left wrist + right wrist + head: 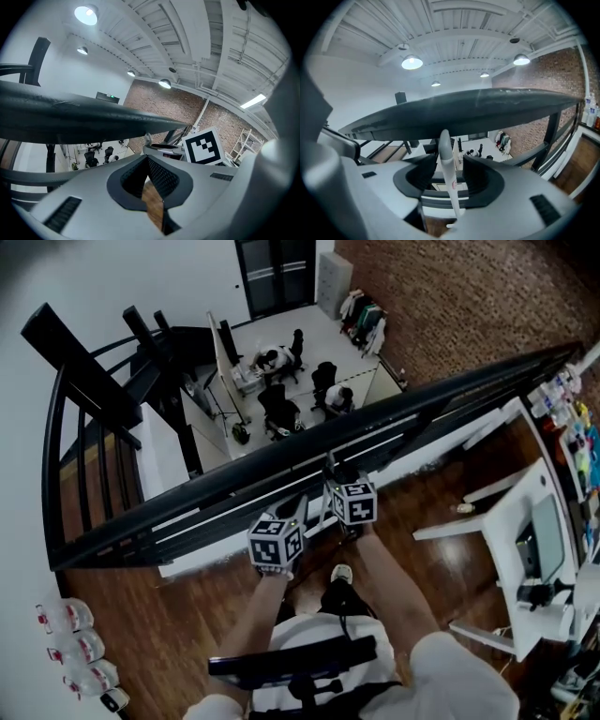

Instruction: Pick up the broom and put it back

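The broom's white handle (446, 159) stands upright against the black railing (478, 110), its rounded top just under the top rail. My right gripper (449, 158) is open, and the handle passes between its jaws, nearer the left one, with gaps at both pads. In the head view the right gripper (337, 474) reaches the railing (281, 474). My left gripper (298, 514) is beside it, slightly lower and to the left. In the left gripper view the left gripper (147, 161) has its pads meeting at the tips with nothing between them. The broom's head is hidden.
I stand on a wooden mezzanine floor (187, 624) at the railing, above an office with chairs (281, 390). A white desk with a monitor (525, 540) stands at the right. Several bottles (80, 643) lie at the lower left. The person's shoe (342, 573) is below the grippers.
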